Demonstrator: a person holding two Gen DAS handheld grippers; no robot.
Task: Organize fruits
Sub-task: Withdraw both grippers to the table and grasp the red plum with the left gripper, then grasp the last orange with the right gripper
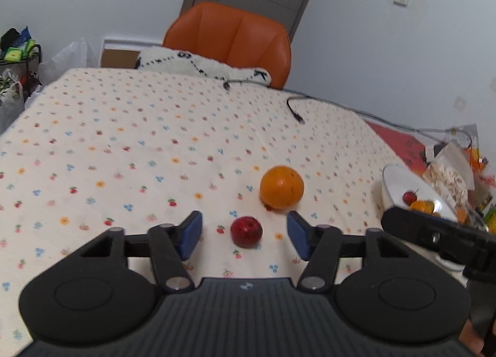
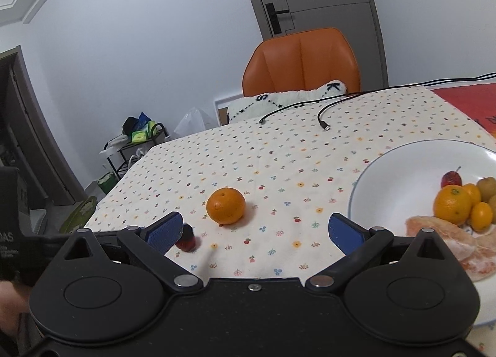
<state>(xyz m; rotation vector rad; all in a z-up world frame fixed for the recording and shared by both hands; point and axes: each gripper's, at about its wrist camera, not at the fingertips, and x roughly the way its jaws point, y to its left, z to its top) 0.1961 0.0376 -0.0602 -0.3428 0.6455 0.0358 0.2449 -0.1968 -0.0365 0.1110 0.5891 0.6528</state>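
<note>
A small red fruit [image 1: 246,231] lies on the flowered tablecloth, right between the blue pads of my open left gripper [image 1: 245,234], untouched. Just beyond it sits an orange [image 1: 281,187]. In the right wrist view the same orange [image 2: 226,205] lies ahead and left of centre, and the red fruit [image 2: 187,240] peeks out beside the left pad. My right gripper [image 2: 255,233] is open and holds nothing. A white bowl [image 2: 400,177] at the right holds oranges, a red fruit, brownish fruit and peeled citrus segments.
An orange chair [image 1: 229,37] with a white cushion stands at the table's far edge. Two black cables [image 2: 322,115] lie on the far cloth. Snack bags [image 1: 452,171] sit behind the bowl [image 1: 391,175]. A red mat [image 2: 465,102] covers the far right corner.
</note>
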